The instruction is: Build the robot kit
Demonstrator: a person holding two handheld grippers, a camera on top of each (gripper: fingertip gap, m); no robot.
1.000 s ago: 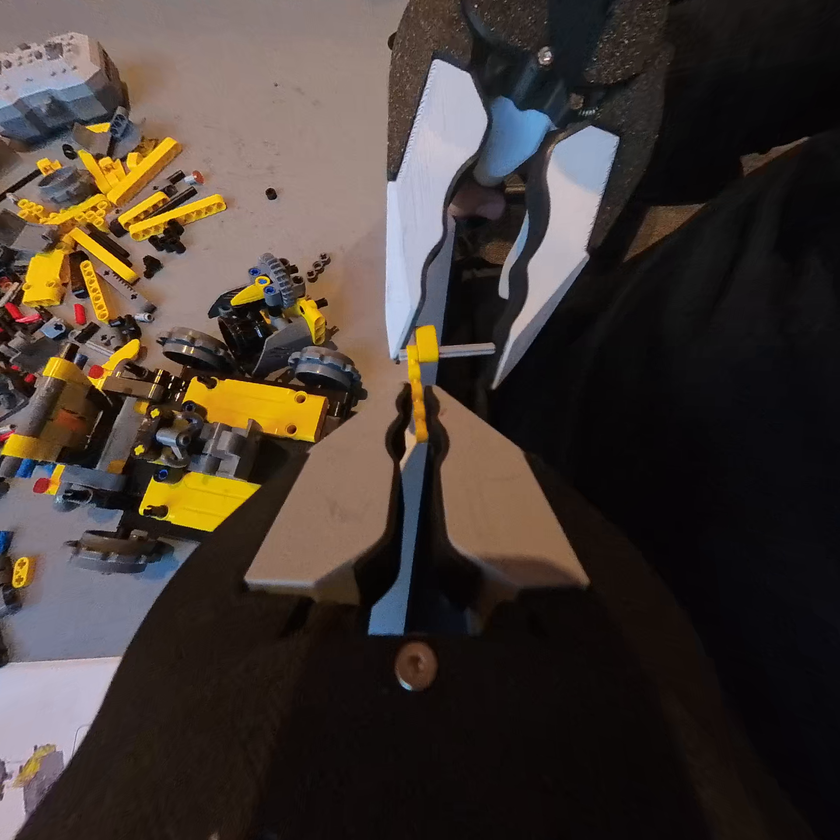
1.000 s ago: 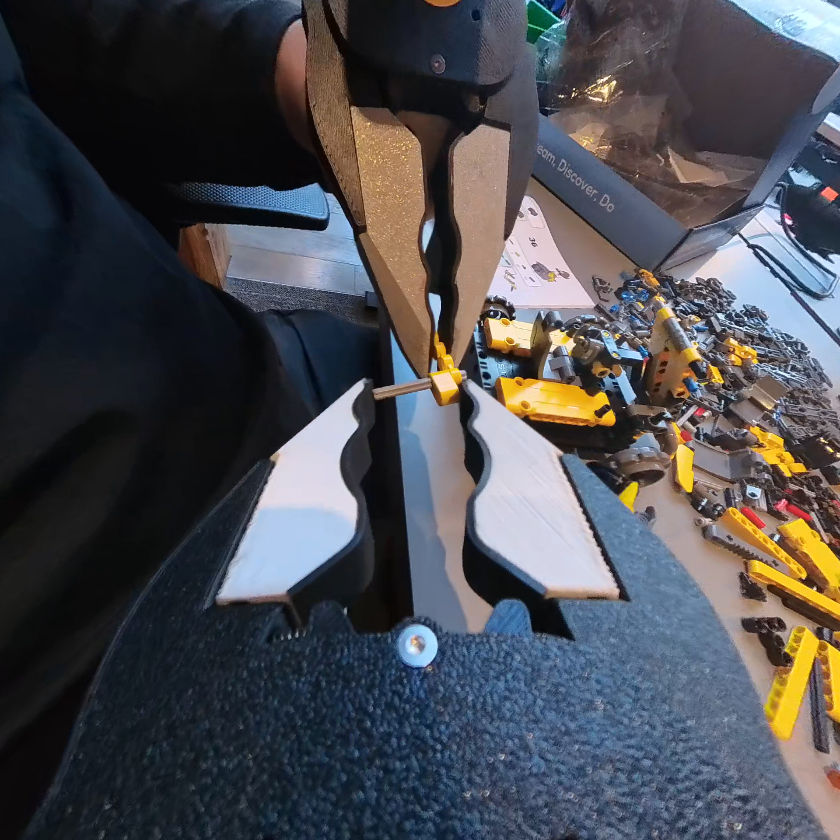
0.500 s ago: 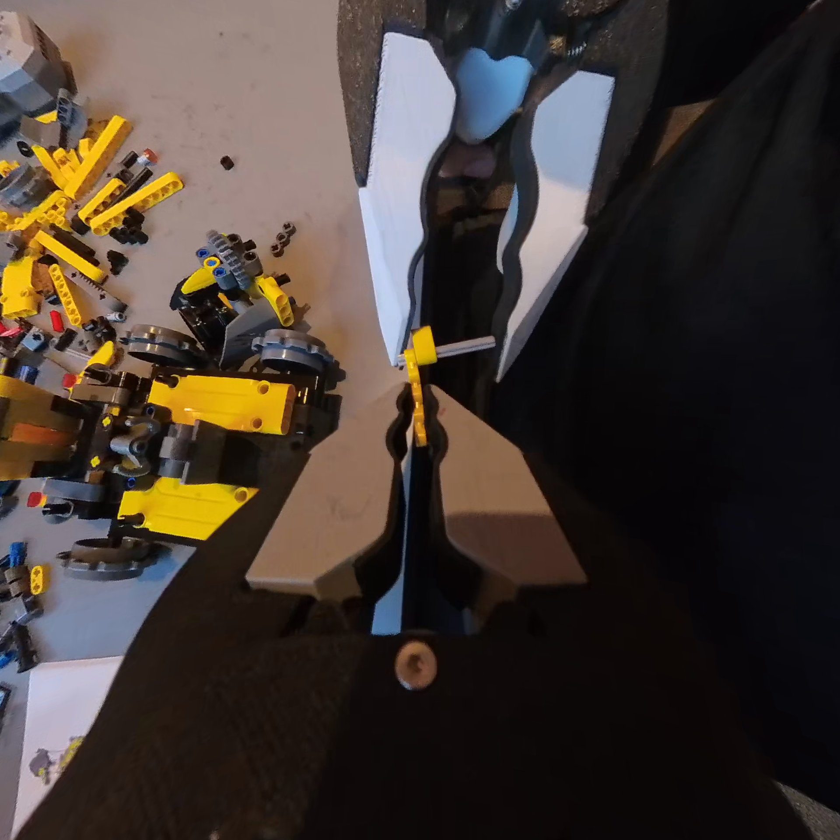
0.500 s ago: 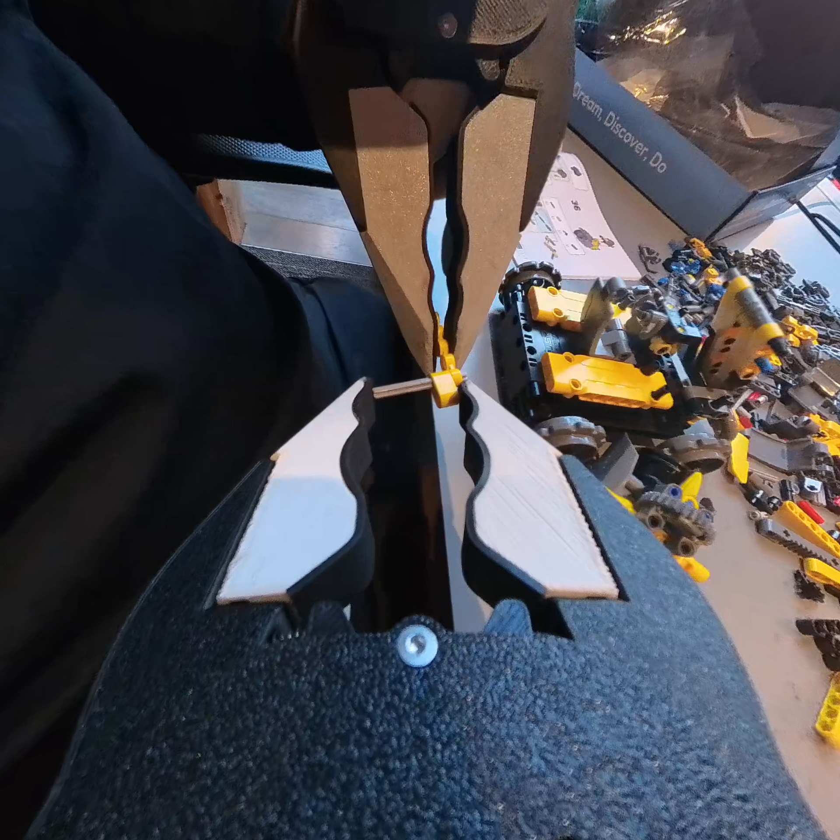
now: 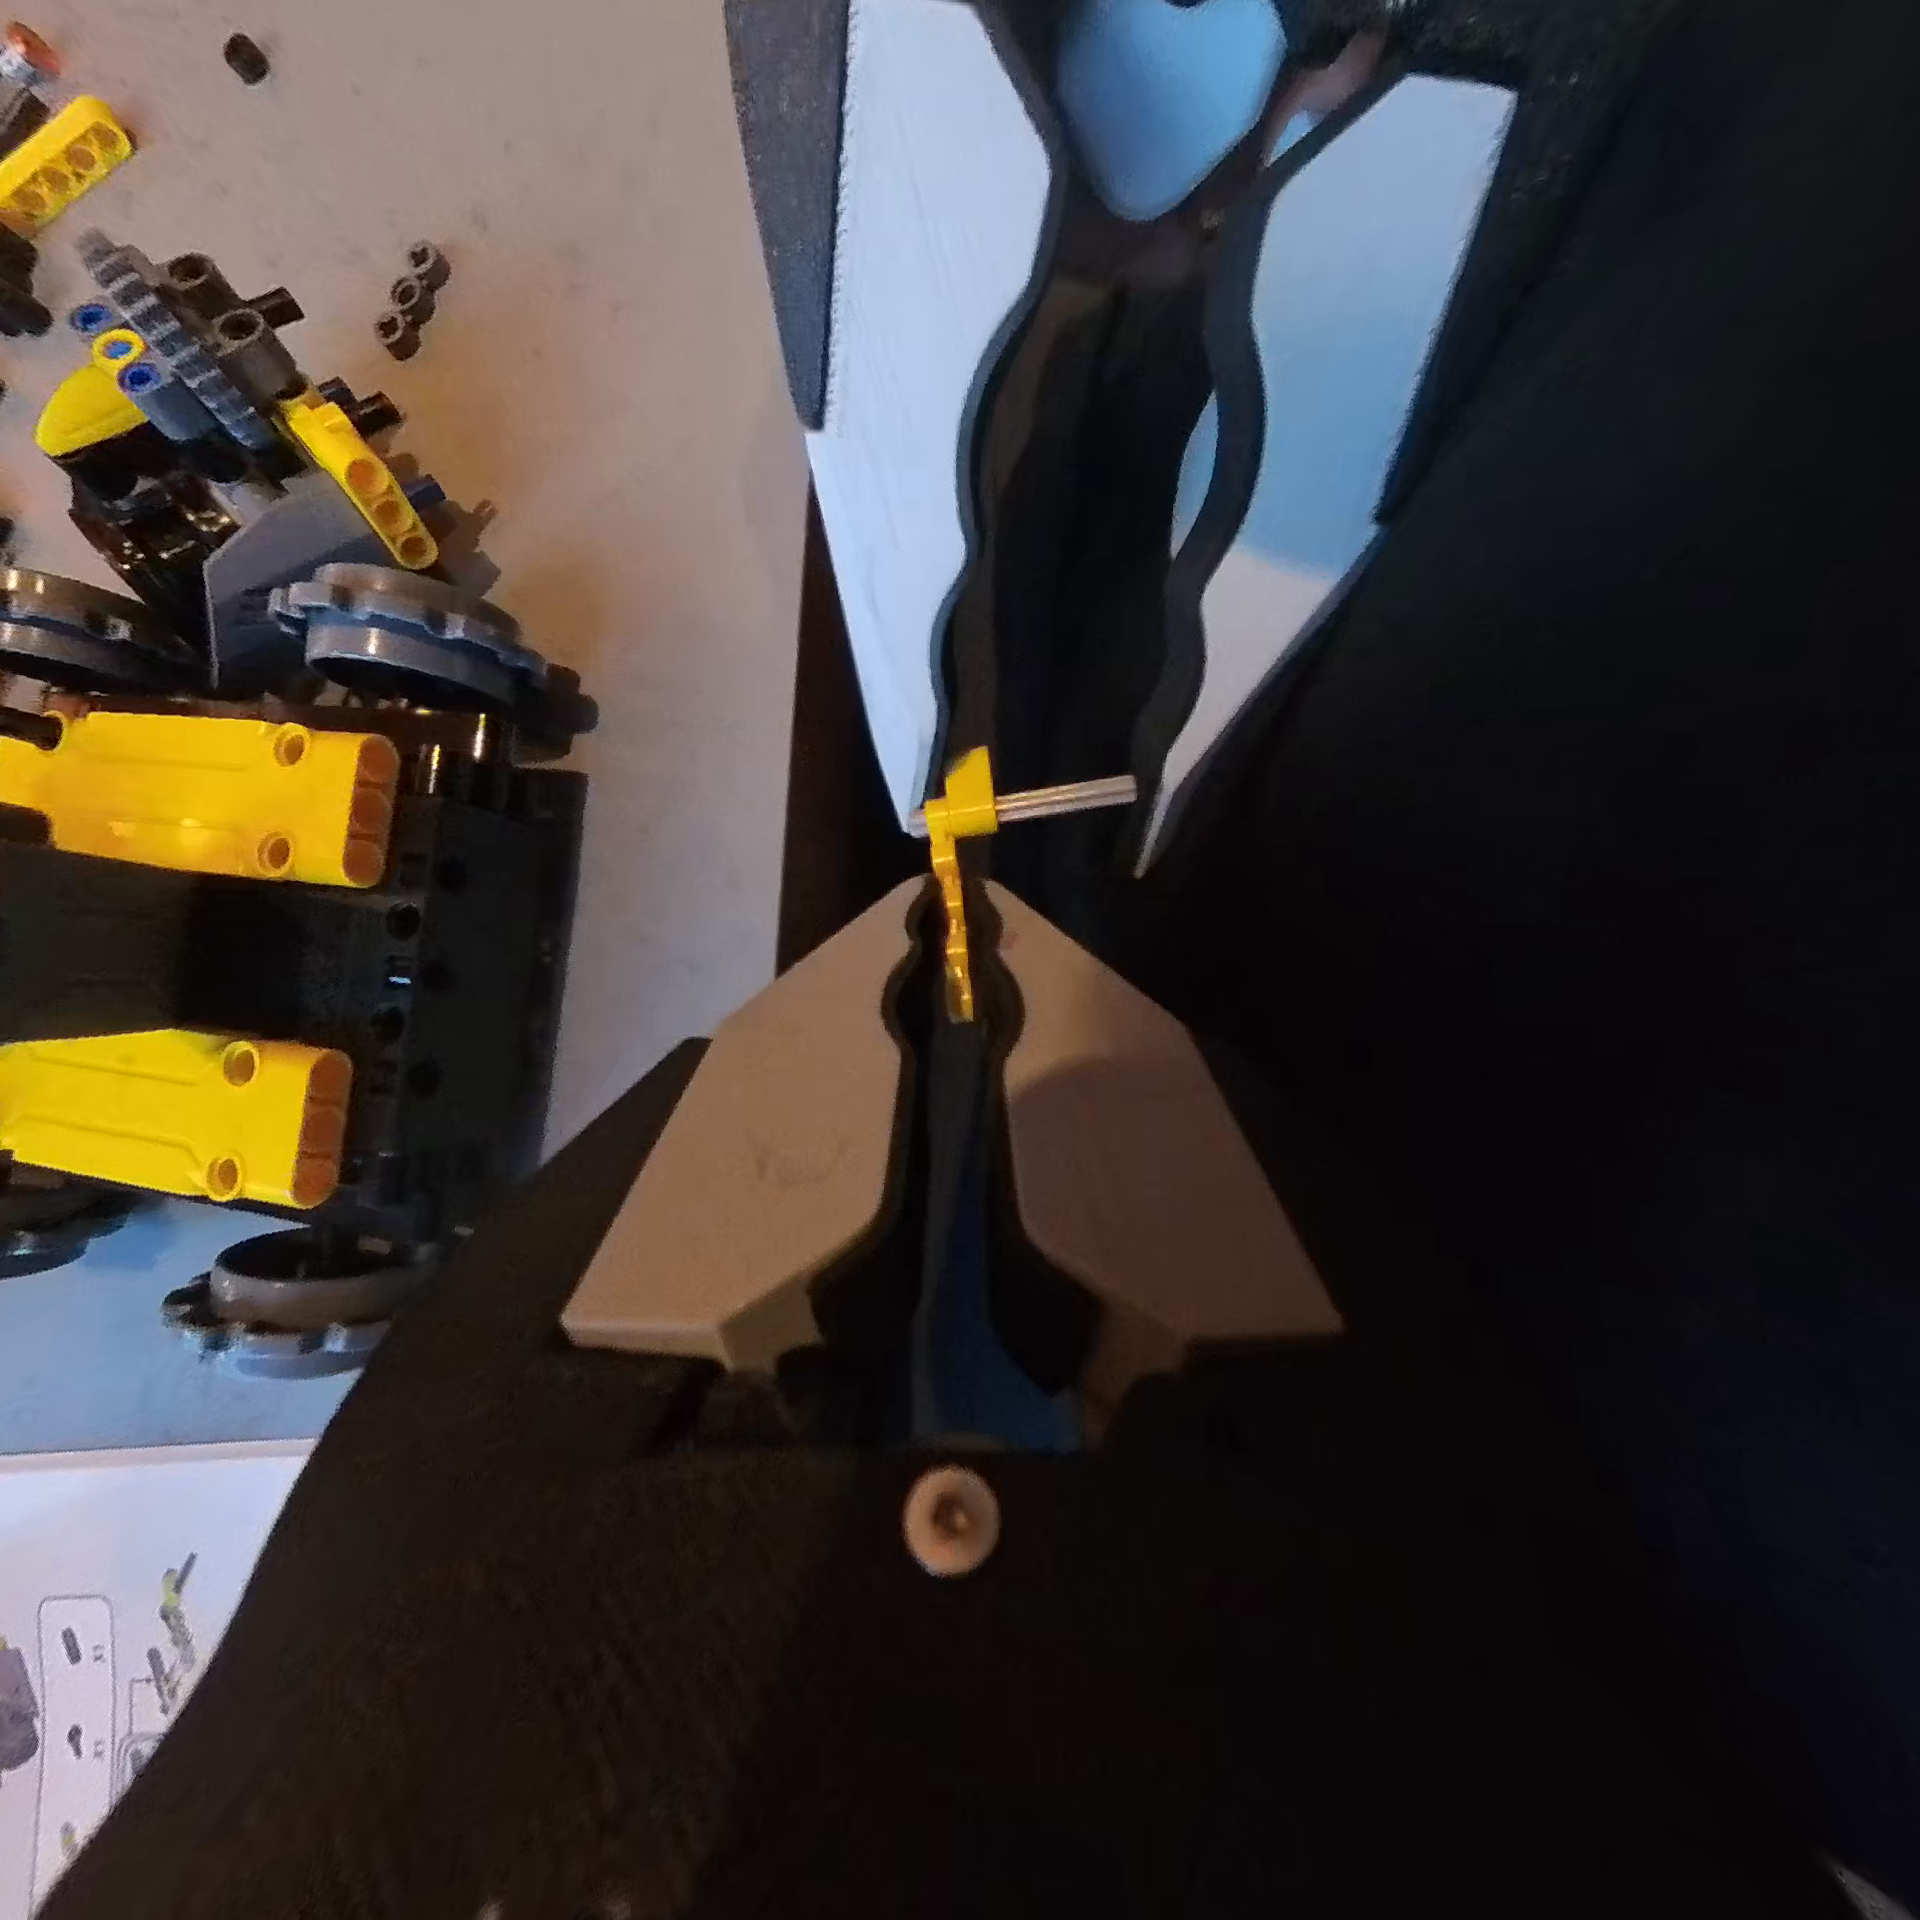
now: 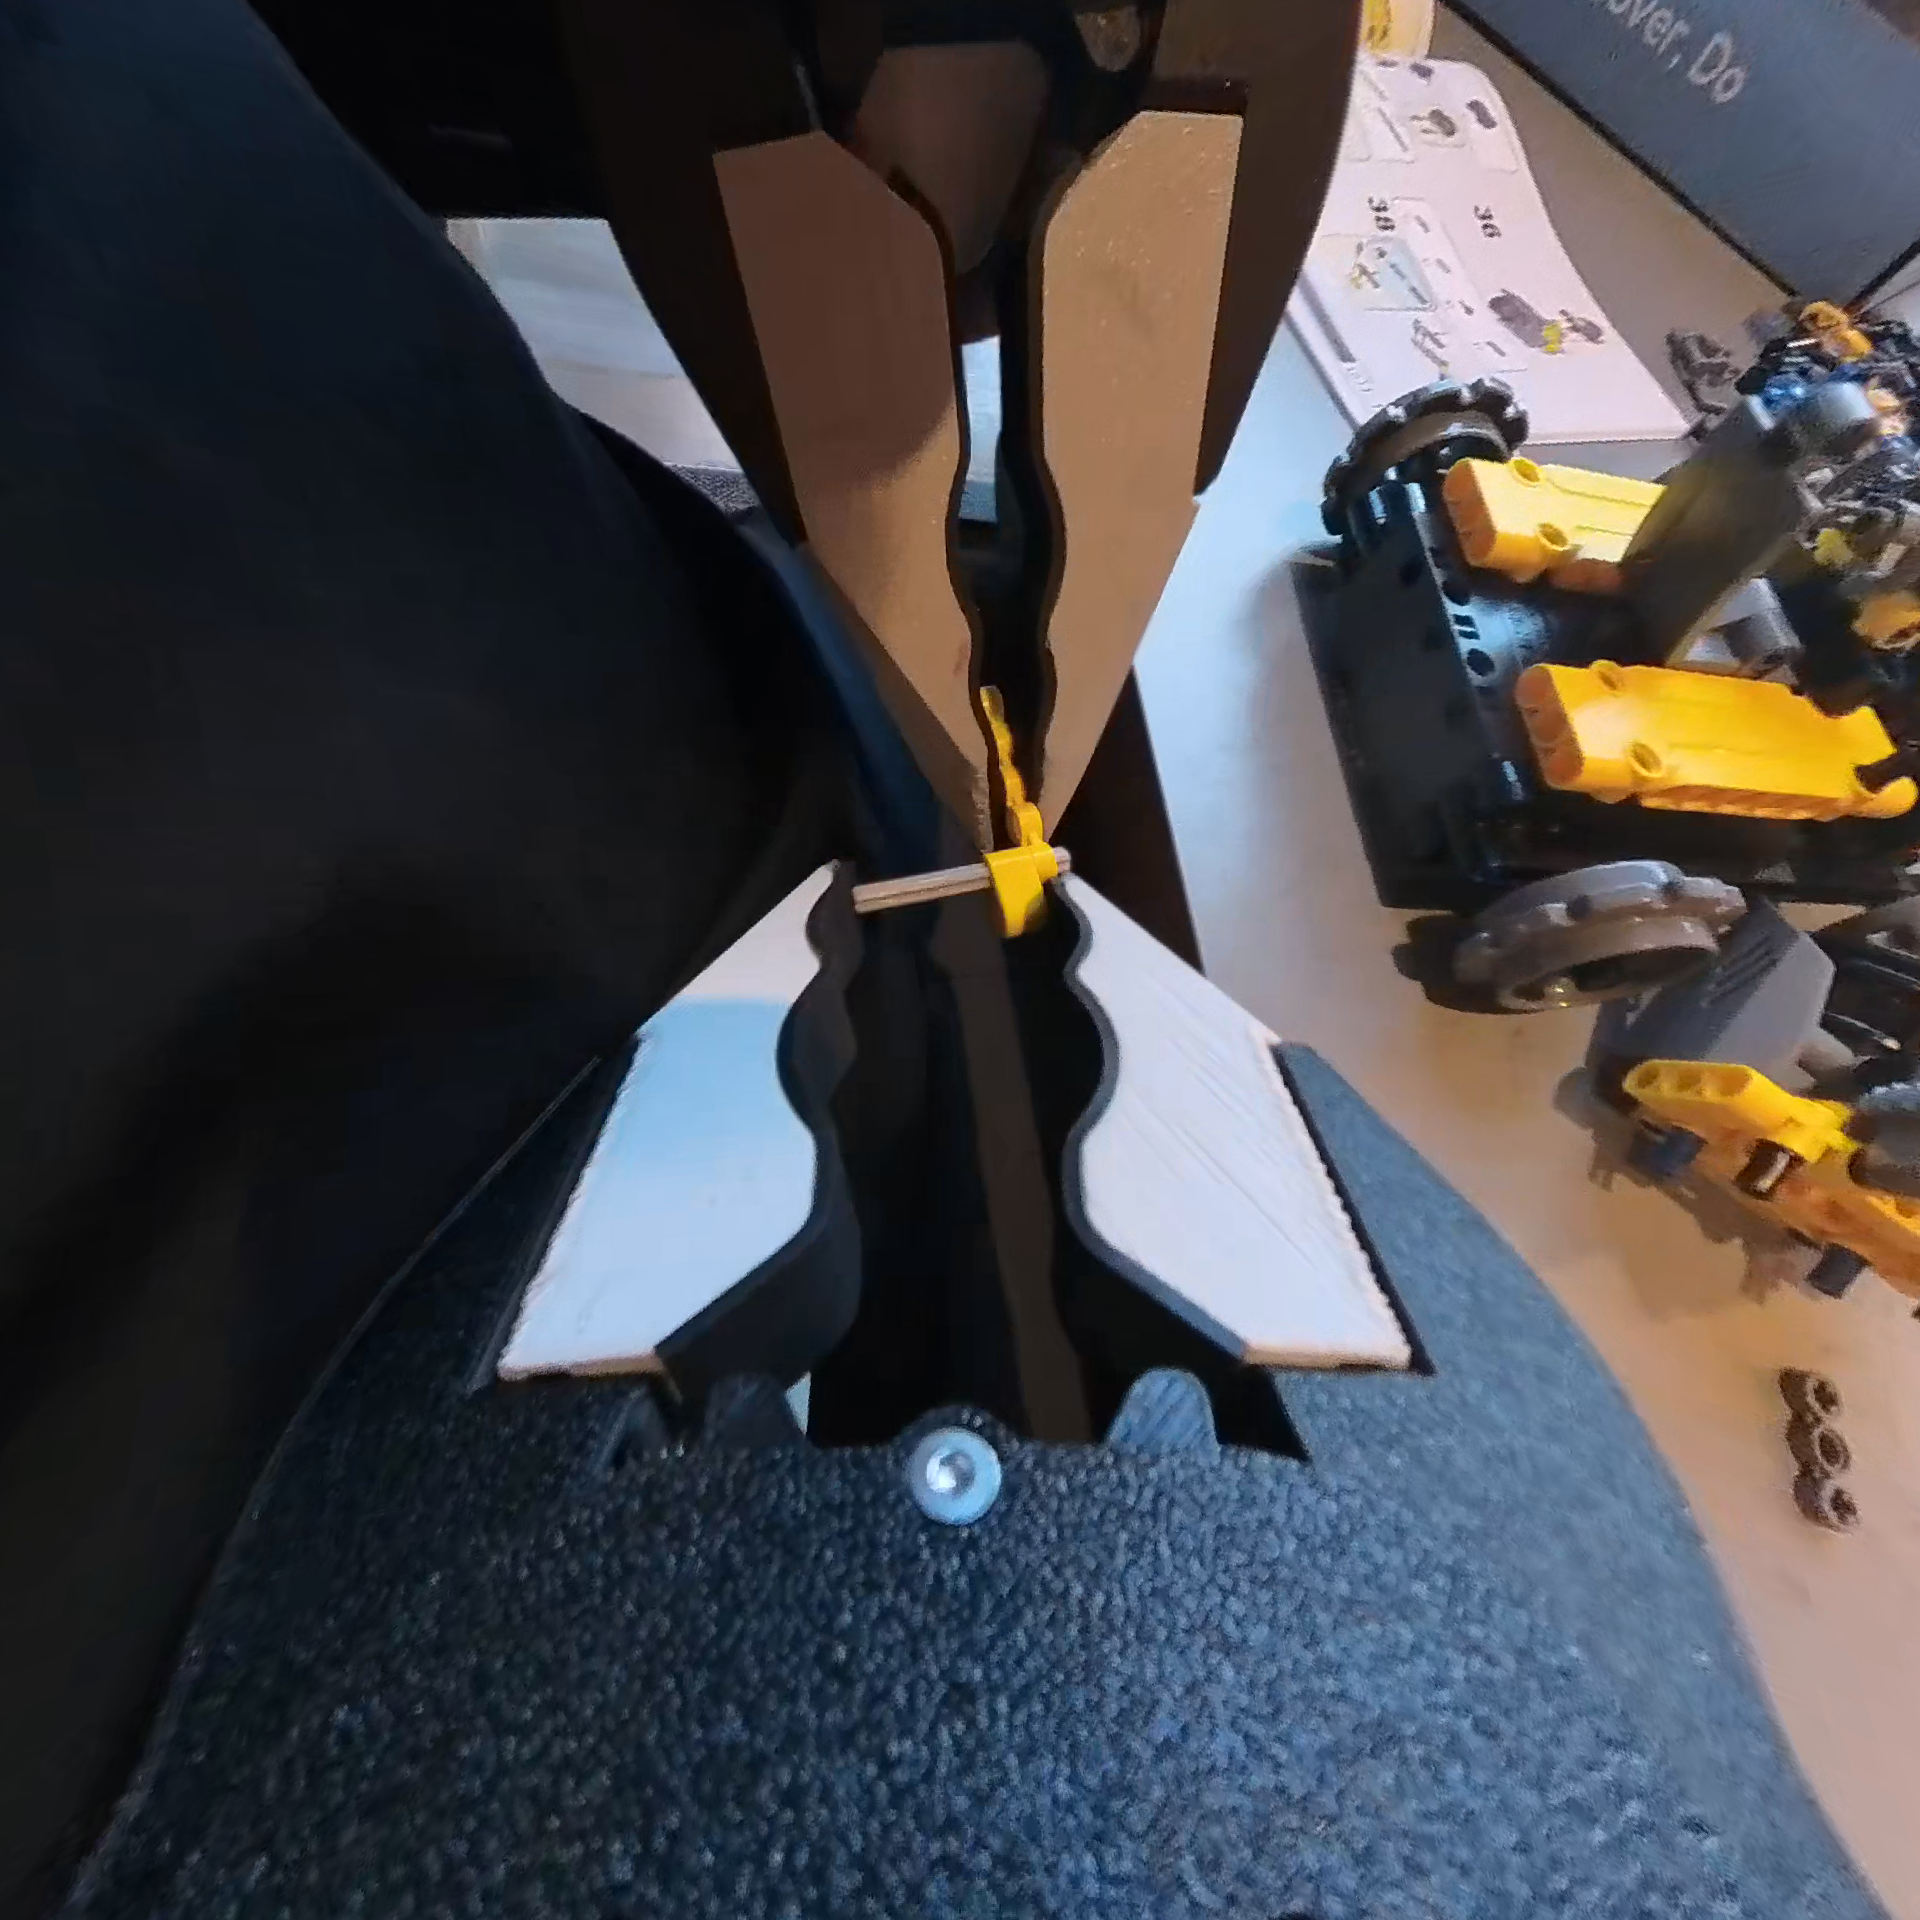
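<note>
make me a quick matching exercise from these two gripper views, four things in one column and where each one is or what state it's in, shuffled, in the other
Things:
1. left gripper
2. right gripper
3. grey axle
4. instruction booklet

States or places:
A. lies flat on the table beyond the yellow and black model
B. open, fingertips either side of the axle
C. pushed through the end of the yellow link
D. shut on the yellow link

Pairs: 1-D, 2-B, 3-C, 4-A
</note>
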